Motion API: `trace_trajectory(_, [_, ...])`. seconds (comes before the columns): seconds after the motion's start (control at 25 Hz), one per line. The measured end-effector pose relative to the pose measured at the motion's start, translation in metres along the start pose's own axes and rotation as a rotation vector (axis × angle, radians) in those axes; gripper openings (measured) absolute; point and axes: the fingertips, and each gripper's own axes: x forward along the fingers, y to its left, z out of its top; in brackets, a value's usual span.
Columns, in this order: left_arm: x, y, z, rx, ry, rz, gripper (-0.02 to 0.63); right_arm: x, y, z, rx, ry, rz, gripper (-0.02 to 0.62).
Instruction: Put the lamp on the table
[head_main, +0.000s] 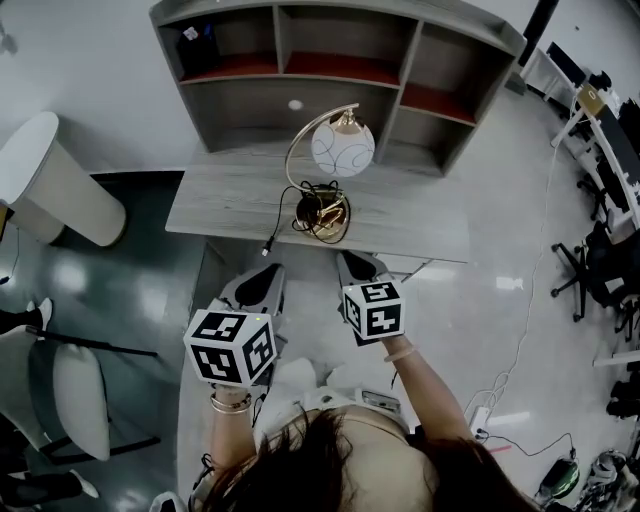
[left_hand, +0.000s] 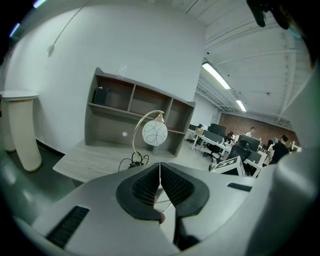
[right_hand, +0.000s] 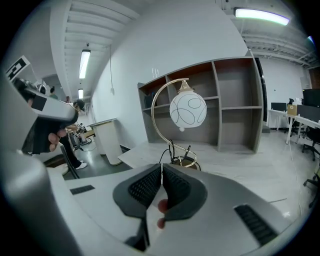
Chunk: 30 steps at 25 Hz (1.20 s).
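Observation:
The lamp (head_main: 330, 170) stands upright on the grey wooden table (head_main: 420, 225), with a curved gold arm, a white globe shade (head_main: 343, 148) and a round gold base with a black cord coiled on it. It also shows in the left gripper view as lamp (left_hand: 152, 134) and in the right gripper view as lamp (right_hand: 187, 111). My left gripper (head_main: 262, 282) and right gripper (head_main: 360, 268) hover side by side just short of the table's near edge, apart from the lamp. Both are shut with nothing between the jaws.
A grey shelf unit (head_main: 340, 70) with open compartments stands at the back of the table. A white cylindrical stand (head_main: 55, 180) is to the left. White chairs (head_main: 70, 400) sit at lower left, and office chairs and desks (head_main: 600, 260) at right. A cable (head_main: 520, 340) trails over the floor.

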Motion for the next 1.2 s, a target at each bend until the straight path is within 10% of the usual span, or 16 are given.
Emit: trace_trajectory(1.2, [-0.015,-0.083,-0.034,0.049,-0.025,0.087,0.015,-0.071,-0.021,-0.031,-0.057,-0.021,0.052,0.023])
